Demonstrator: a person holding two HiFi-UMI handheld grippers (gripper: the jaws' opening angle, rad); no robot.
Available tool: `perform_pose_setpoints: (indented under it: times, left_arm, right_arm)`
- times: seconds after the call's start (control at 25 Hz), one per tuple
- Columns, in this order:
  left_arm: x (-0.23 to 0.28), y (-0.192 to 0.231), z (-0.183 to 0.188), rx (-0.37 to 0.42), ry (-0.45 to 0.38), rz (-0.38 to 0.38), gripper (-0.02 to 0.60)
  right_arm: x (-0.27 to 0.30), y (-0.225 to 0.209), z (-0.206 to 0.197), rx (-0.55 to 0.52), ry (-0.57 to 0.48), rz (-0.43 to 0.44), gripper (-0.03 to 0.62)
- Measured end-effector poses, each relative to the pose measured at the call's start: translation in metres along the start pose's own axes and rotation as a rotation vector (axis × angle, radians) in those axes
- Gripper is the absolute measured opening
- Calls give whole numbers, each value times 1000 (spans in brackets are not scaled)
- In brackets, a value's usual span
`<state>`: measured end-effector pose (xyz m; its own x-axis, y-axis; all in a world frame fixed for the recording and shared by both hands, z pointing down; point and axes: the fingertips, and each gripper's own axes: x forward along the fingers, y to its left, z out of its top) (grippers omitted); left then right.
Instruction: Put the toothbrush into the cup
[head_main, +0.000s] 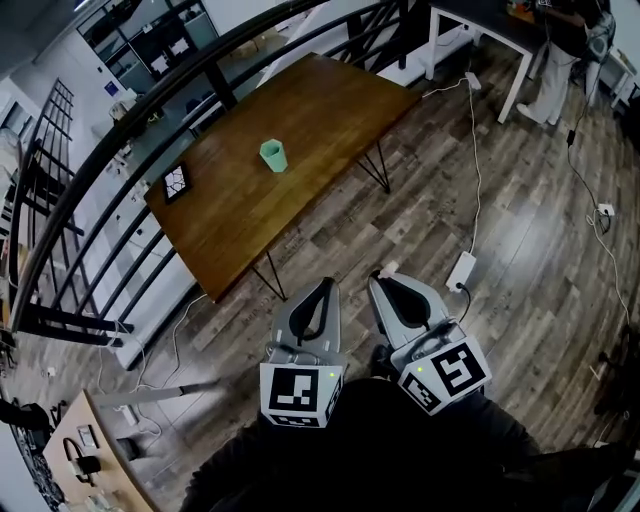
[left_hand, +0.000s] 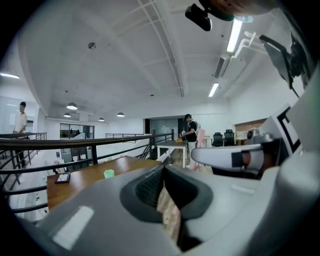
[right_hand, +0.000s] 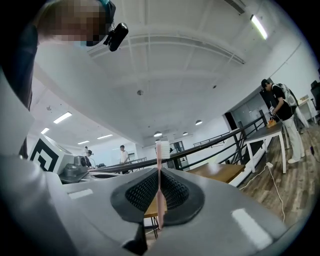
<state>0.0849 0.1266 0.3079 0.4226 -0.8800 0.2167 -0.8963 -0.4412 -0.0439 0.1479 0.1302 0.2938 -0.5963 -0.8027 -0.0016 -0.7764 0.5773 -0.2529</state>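
The green cup (head_main: 272, 155) stands upright near the middle of a brown wooden table (head_main: 300, 110); the left gripper view shows the cup (left_hand: 108, 173) small and far off. Both grippers hang side by side over the floor, close to my body and short of the table's near corner. My right gripper (head_main: 380, 277) is shut on a pink toothbrush (right_hand: 159, 192), which stands upright between the pads with its white bristle head on top. My left gripper (head_main: 327, 284) is shut, its tips meeting with nothing between them.
A black marker tile (head_main: 176, 182) lies on the table left of the cup. A dark railing (head_main: 150, 120) runs behind the table. A white power strip (head_main: 462, 270) and cables lie on the floor to the right. A person (head_main: 560, 50) stands at a white table far right.
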Motion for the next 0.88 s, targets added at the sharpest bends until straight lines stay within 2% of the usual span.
perform_pose_setpoints:
  times: [0.36,0.88]
  left_arm:
    - [36,8,10,20,4,55,9]
    - [104,55,-8,-46,61,53,9]
  right_arm:
    - [27,-33,10,17,-15,53,12]
    - [99,-70,-12,39,72,50,12]
